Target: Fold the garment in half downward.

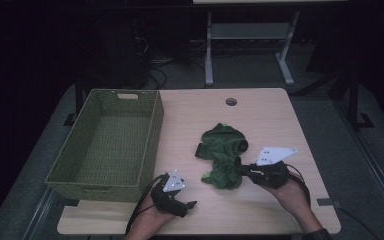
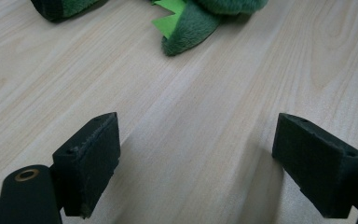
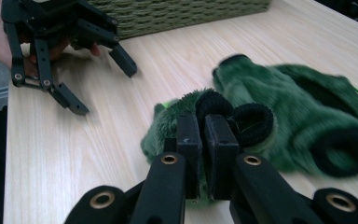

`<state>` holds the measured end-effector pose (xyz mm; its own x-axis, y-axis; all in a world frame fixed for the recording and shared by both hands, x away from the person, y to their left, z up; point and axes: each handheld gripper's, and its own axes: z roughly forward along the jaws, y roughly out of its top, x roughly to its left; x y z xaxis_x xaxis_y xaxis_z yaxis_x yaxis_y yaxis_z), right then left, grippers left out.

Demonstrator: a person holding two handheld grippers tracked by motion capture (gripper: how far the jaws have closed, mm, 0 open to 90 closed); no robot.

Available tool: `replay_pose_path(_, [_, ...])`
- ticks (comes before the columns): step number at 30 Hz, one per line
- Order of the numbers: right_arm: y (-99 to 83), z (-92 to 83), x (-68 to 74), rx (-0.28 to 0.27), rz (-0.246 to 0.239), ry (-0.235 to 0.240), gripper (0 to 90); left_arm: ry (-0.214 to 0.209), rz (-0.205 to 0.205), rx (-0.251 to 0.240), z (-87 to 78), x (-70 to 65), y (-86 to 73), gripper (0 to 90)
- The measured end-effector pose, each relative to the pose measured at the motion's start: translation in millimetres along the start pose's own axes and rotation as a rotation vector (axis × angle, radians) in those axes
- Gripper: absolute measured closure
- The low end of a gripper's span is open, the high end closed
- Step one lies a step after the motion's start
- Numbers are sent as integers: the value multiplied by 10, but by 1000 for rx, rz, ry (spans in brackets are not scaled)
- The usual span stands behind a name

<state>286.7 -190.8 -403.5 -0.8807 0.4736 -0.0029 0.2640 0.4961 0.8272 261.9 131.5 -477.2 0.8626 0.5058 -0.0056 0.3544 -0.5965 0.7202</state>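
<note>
A: The right gripper (image 3: 204,140) has its jaws clenched on a fold of the dark green plush garment with black cuffs (image 1: 223,155), which lies crumpled on the pale wood tabletop (image 1: 260,110), a little right of centre in the high view.

B: And the left gripper (image 1: 189,205)?

A: Jaws released, nothing between them, resting low at the bottom of the frame, apart from the cloth.

B: So the likely step is carrying it to the green woven rectangular basket (image 1: 130,96) at the left. How to do it well?

A: The grip takes only a thin pinch near one cuff. I'd lift slowly so the rest hangs free, raise it clear of the basket's near wall, and bring in the left gripper if it sags or trails.

B: What can't you make out?

A: What kind of garment it is; it's bunched, and blurred in the right gripper view. How deep the fold sits between the pads is hidden. The bright green jagged trim (image 2: 170,16) is cut off at the top of the left gripper view.
</note>
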Motion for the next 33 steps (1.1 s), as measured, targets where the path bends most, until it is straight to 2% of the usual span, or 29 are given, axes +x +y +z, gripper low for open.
replay_pose_path(7, [130, 306, -6, 28, -19, 47, 836, 2, 5, -1, 0, 3, 0, 145])
replay_pose_path(8, [130, 306, -6, 28, -19, 47, 836, 2, 5, -1, 0, 3, 0, 145])
replay_pose_path(10, [163, 396, -25, 16, -2, 55, 768, 2, 5, -1, 0, 3, 0, 145])
replay_pose_path(13, [199, 424, -57, -5, 8, 54, 747, 3, 7, 0, 0, 5, 0, 145])
replay_pose_path(16, [213, 377, -92, -22, 36, 36, 821, 2, 5, -2, 1, 3, 0, 145])
replay_pose_path(17, [213, 377, -92, -22, 36, 36, 821, 2, 4, -2, 1, 3, 0, 145])
replay_pose_path(18, [194, 336, -129, -23, 55, 15, 880, 2, 5, -2, 1, 3, 0, 145])
replay_pose_path(21, [162, 323, -178, -22, 70, -1, 897, 2, 6, -1, 0, 3, 0, 145])
replay_pose_path(23, [91, 388, -240, 5, 106, -11, 898, 1, 8, 2, -2, 4, 1, 145])
replay_pose_path(26, [9, 507, -255, 57, 123, 1, 899, 0, 5, 2, -1, 3, 0, 145])
replay_pose_path(29, [-50, 632, -250, 102, 125, 32, 898, 0, 4, 2, -1, 2, 0, 145])
replay_pose_path(31, [-59, 662, -242, 111, 131, 42, 899, 0, 4, 2, -1, 2, 0, 145])
replay_pose_path(33, [-81, 718, -231, 135, 131, 75, 899, 0, 4, 2, 0, 2, 0, 145])
